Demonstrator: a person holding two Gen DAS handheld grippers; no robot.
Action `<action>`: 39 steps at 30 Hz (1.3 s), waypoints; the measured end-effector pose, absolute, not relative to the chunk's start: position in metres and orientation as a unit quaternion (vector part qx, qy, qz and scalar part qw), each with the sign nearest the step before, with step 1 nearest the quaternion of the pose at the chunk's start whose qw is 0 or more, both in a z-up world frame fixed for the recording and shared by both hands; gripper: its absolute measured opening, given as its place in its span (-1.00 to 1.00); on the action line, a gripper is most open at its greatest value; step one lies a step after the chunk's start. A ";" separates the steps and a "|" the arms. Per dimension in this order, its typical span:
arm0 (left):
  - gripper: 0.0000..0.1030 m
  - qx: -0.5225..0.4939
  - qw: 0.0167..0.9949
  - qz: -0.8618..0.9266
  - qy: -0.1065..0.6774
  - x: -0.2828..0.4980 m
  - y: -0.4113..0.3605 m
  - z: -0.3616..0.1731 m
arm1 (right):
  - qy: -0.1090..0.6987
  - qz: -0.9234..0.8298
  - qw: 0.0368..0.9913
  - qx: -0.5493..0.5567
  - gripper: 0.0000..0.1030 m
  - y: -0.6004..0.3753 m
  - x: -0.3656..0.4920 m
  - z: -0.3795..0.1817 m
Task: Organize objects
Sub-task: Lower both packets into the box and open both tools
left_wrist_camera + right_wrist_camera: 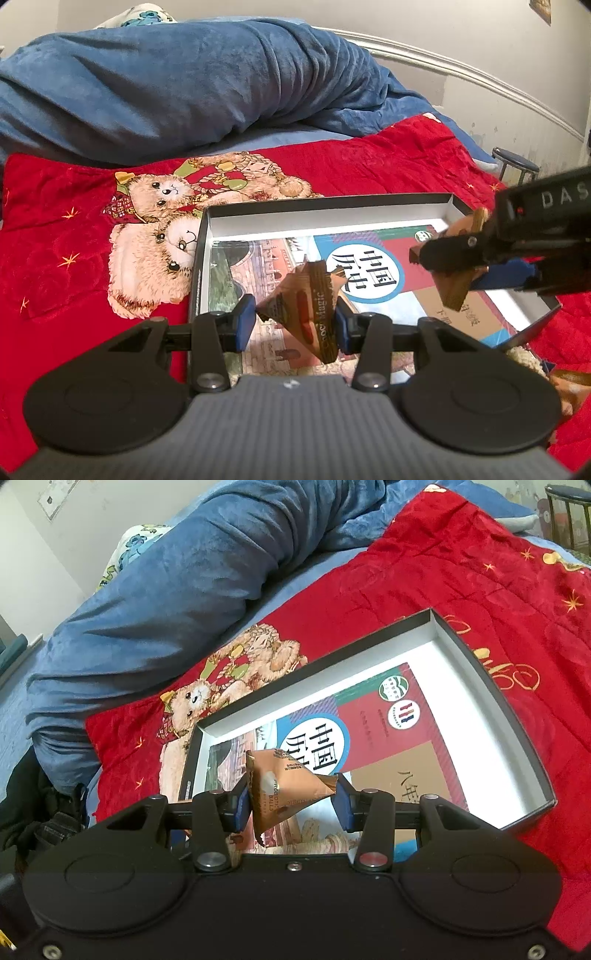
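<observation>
While both claws hang over the box [325, 212] | left claw [295, 323] pinches a brown packet [308, 308], right claw [291, 803] pinches another packet [284, 786] | book [369, 738] lies below, ahead | likely carried for dropping in

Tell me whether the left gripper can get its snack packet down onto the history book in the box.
Probably yes. The left gripper, shut on its brown snack packet, hangs over the open box above the history book; nothing shows beneath it, and the right gripper sits off to one side.
</observation>
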State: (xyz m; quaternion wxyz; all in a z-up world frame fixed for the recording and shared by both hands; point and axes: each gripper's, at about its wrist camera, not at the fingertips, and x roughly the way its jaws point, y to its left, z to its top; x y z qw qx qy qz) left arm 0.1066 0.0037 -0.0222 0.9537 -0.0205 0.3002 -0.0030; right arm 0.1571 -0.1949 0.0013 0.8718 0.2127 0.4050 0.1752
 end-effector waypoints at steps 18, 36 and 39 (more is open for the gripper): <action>-0.06 -0.029 0.950 -0.015 0.309 0.112 0.004 -0.031 | 0.422 0.174 0.860 0.228 -0.16 -0.199 0.160 -0.008; -0.03 -0.028 0.944 -0.009 0.329 0.109 -0.004 -0.042 | 0.412 0.174 0.873 0.196 -0.16 -0.189 0.159 -0.012; -0.02 -0.035 0.945 0.003 0.325 0.107 -0.002 -0.044 | 0.417 0.178 0.865 0.213 -0.16 -0.191 0.164 -0.019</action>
